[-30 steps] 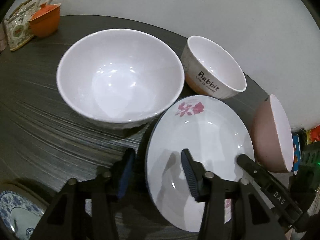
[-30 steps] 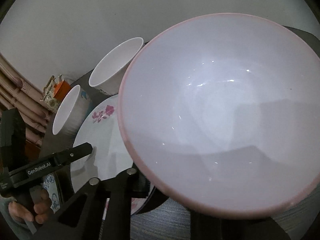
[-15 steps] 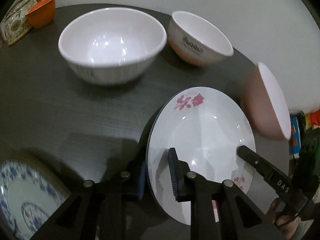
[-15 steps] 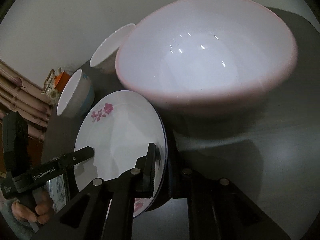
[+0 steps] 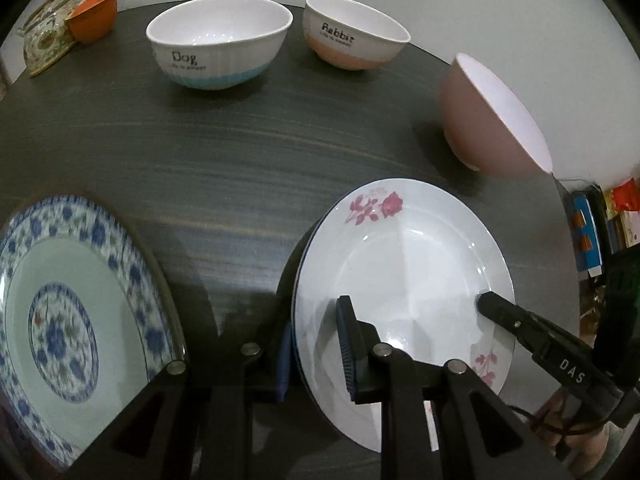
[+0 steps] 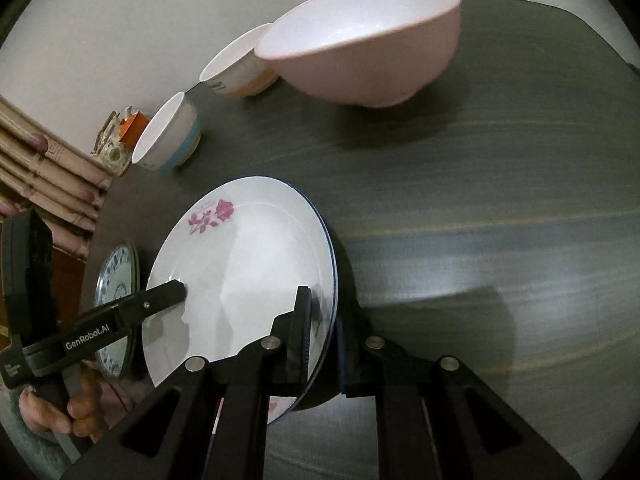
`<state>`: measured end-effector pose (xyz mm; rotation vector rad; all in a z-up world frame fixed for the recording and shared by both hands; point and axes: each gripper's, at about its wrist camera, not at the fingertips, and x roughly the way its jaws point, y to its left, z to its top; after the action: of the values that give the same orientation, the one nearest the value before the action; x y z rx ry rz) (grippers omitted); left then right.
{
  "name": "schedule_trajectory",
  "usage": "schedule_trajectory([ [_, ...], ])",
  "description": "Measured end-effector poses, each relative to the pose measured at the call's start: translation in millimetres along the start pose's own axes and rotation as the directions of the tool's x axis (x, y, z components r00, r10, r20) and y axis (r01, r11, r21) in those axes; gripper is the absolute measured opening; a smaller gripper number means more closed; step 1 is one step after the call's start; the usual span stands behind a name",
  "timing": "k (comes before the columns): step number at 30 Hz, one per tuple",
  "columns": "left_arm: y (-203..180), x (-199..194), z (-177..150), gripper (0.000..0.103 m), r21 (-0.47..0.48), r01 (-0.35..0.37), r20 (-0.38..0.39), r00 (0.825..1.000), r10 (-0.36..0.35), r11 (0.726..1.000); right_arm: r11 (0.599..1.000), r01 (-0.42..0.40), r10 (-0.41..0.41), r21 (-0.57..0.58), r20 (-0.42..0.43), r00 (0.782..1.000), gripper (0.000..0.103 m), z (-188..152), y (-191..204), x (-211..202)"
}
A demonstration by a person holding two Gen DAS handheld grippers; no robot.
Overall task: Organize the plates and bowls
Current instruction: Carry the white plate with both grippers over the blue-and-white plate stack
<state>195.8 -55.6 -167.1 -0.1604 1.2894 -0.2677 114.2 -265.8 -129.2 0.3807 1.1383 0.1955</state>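
Dark wood-grain desk (image 5: pixel 260 160) w/ plain wall behind. Your left claw (image 5: pixel 316 354) and right claw (image 6: pixel 322 340) both pinch the rose plate (image 5: pixel 404 264), each on opposite rim edges; plate is tilted, whether far edge touches desk can't tell. Pink bowl (image 6: pixel 360 48) sits on desk beyond the plate, apart from it. Dog bowl (image 5: pixel 218 44) and Rabbit bowl (image 5: pixel 354 42) farther back. Blue floral plate (image 5: pixel 76 312) just left of rose plate.

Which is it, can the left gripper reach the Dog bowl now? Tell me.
Probably not yet: the left gripper is shut on the rose plate. Nothing stands between it and the Dog bowl, so after release the way looks free.
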Motion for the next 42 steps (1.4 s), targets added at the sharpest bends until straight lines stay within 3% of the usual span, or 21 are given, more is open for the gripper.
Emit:
schedule_trajectory([
  [6, -2.6, -7.9, 5.0, 0.018, 0.009, 0.006, 0.02, 1.0, -0.006, 1.0, 1.0, -0.004, 0.004, 0.005, 0.022, 1.0, 0.012, -14.3, 1.9, -13.7],
  [8, -19.4, -8.9, -19.4, 0.018, 0.014, 0.006, 0.034, 0.999, -0.007, 1.0, 1.0, -0.005, 0.005, 0.0, 0.033, 0.999, 0.012, -14.9, 5.4, -17.9],
  [18, -21.3, -36.3, -23.2, 0.018, 0.0, 0.003, 0.088, 0.996, -0.003, 1.0, 0.999, -0.017, 0.019, -0.027, 0.068, 0.998, 0.012, -18.7, 20.2, -35.1],
  [31, 24.1, -80.7, -32.0, 0.018, -0.075, -0.007, 0.152, 0.988, 0.018, 0.997, 0.993, -0.056, 0.063, -0.1, 0.068, 0.996, 0.012, -11.8, 71.7, -38.3],
  [42, 85.4, -122.6, -38.8, 0.018, -0.202, -0.027, 0.216, 0.974, 0.072, 0.979, 0.975, -0.114, 0.122, -0.188, 0.032, 0.992, 0.012, -9.5, 140.0, -20.7],
])
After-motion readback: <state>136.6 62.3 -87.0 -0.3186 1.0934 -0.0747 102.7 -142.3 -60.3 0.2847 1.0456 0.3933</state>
